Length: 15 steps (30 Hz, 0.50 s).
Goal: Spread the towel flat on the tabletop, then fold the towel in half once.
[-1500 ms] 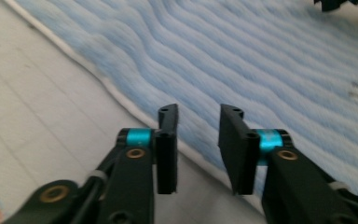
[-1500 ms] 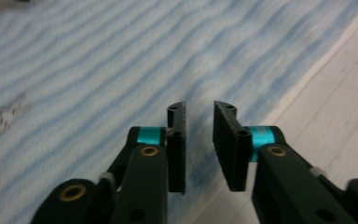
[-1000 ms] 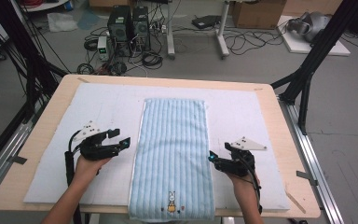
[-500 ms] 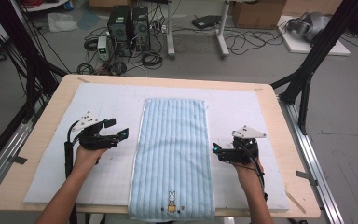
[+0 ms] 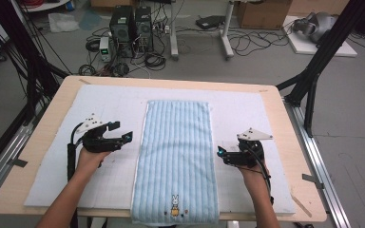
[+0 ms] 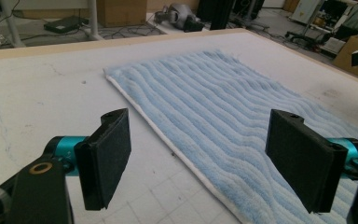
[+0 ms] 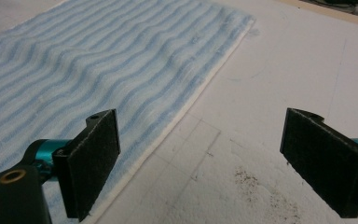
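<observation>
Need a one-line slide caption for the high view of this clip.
Two open hand-held grippers, left gripper and right gripper, flank a flat blue striped towel on the table.

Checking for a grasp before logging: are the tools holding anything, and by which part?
Nothing is held. Left tool and right tool are open beside the towel's long edges.

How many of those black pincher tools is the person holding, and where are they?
2. The left gripper hovers beside the left long edge of the blue towel, its jaws wide apart. The right gripper hovers beside the towel's right edge, also open.
</observation>
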{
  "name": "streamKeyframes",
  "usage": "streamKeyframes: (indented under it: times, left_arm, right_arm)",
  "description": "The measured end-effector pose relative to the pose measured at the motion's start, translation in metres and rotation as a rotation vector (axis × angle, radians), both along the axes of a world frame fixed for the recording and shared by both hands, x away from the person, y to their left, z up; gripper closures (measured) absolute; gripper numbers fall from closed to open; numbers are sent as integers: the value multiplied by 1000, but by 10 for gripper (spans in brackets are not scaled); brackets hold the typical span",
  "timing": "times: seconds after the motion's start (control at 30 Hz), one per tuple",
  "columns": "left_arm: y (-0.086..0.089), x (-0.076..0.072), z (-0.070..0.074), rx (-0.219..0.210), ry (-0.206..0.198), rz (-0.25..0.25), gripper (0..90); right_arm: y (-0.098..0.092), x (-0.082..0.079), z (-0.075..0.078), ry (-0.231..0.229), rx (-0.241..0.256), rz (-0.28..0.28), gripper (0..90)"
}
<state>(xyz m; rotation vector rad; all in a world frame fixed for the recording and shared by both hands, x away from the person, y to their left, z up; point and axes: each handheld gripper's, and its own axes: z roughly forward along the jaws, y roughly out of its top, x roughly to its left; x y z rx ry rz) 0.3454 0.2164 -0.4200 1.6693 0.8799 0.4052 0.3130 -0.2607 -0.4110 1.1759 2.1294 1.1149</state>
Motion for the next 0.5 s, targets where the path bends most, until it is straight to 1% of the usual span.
streamKeyframes:
  times: [0.1,0.3,0.4,0.5]
  left_arm:
    - [1,1,0,-8,7,8,226]
    - [1,1,-1,2,22,14,218]
    - [1,2,-2,-5,30,19,215]
    - [2,4,0,-7,39,16,213]
  right_arm:
    - [0,0,0,2,4,3,110]
    - [-2,1,-1,3,9,-4,111]
    - [-2,1,-1,2,9,-1,110]
    - [-2,1,-2,10,9,0,111]
